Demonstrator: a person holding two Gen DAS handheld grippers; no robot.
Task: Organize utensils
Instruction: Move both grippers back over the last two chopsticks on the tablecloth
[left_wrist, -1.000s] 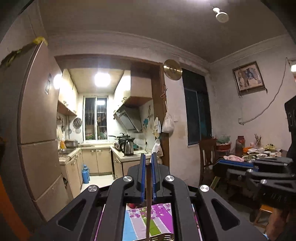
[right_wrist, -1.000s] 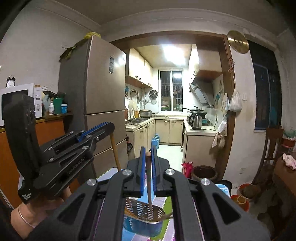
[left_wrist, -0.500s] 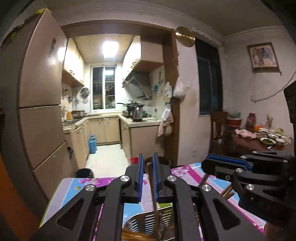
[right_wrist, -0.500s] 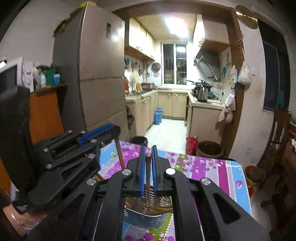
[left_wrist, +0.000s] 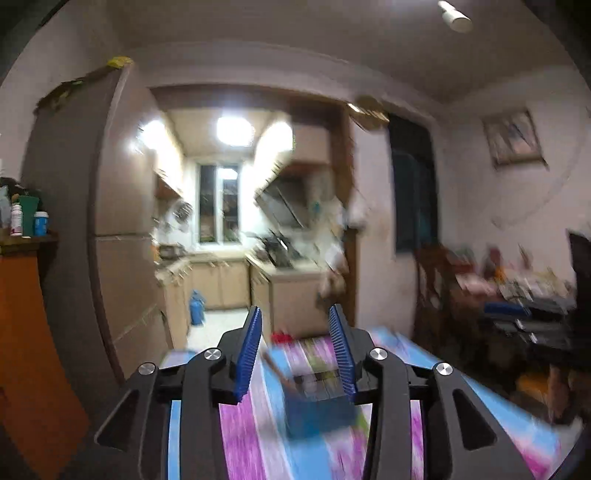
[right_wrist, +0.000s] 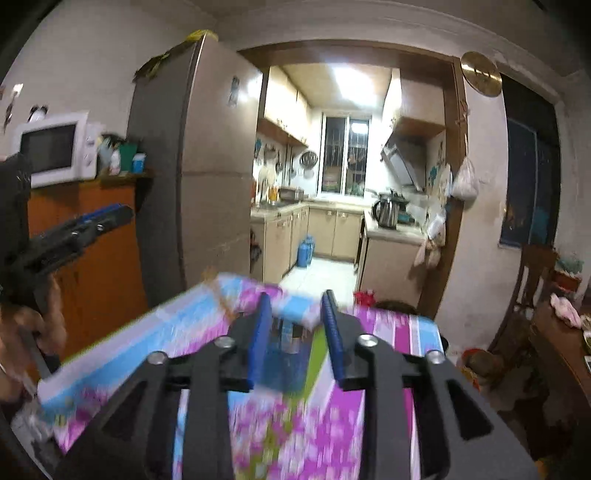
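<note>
We see both grippers spread wide with nothing between their blue pads. In the left wrist view the left gripper (left_wrist: 295, 343) has its jaws parted above the flowered tablecloth (left_wrist: 243, 432), and the blue utensil holder (left_wrist: 317, 406) sits low between them, nearer the right-hand jaw – badly smeared by motion blur, so we cannot tell what stands inside it beyond a brownish stick-like handle (left_wrist: 275, 367) leaning out toward the upper left. At the right edge of that view the right gripper (left_wrist: 532, 325) shows as a dark blurred shape with a strip of blue on it. In the right wrist view the right gripper (right_wrist: 295, 314) is likewise parted and empty, and the utensil holder (right_wrist: 286, 354) appears just beyond and between its pads on the tablecloth (right_wrist: 325, 424) – again blurred, its contents not readable. The left gripper (right_wrist: 92, 221) reaches in from the left edge of that view, well apart from the holder, held by a hand (right_wrist: 40, 314) below it; from this side we cannot tell how far its jaws stand apart. Behind the table stand a tall fridge (right_wrist: 207, 177), a white microwave (right_wrist: 55, 147) on an orange cabinet (right_wrist: 96, 243), and a kitchen doorway with a kettle (right_wrist: 386, 212) on the counter.
</note>
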